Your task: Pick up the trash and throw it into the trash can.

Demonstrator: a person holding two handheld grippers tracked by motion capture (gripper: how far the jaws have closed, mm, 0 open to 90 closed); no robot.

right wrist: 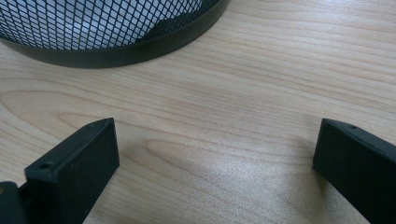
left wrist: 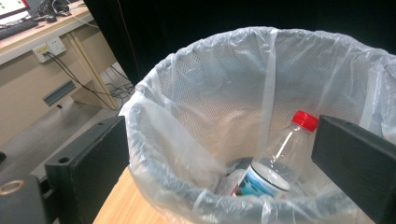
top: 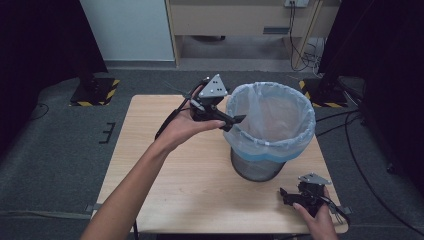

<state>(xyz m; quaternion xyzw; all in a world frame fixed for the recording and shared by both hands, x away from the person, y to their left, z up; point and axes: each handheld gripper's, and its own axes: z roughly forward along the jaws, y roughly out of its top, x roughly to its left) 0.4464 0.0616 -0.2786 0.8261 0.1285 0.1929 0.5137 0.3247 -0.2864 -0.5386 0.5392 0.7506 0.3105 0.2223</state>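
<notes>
A black mesh waste bin [top: 257, 167] lined with a pale plastic bag [top: 272, 120] stands on the right half of the wooden table [top: 190, 175]. Inside the bag [left wrist: 210, 93] lies a clear plastic bottle [left wrist: 280, 154] with a red cap [left wrist: 305, 119], tilted against the wall. My left gripper [top: 235, 122] is held in the air at the bin's left rim, open and empty, its jaws pointing over the opening. My right gripper [top: 285, 195] rests low near the table's front right corner, open with bare wood between its jaws. The bin's base [right wrist: 112, 42] lies just ahead of it.
The table's left half and front middle are bare wood. Grey carpet surrounds the table. Black stands with yellow-striped bases [top: 95, 90] sit on the floor at the back left and back right, with cables [top: 350, 125] trailing at the right.
</notes>
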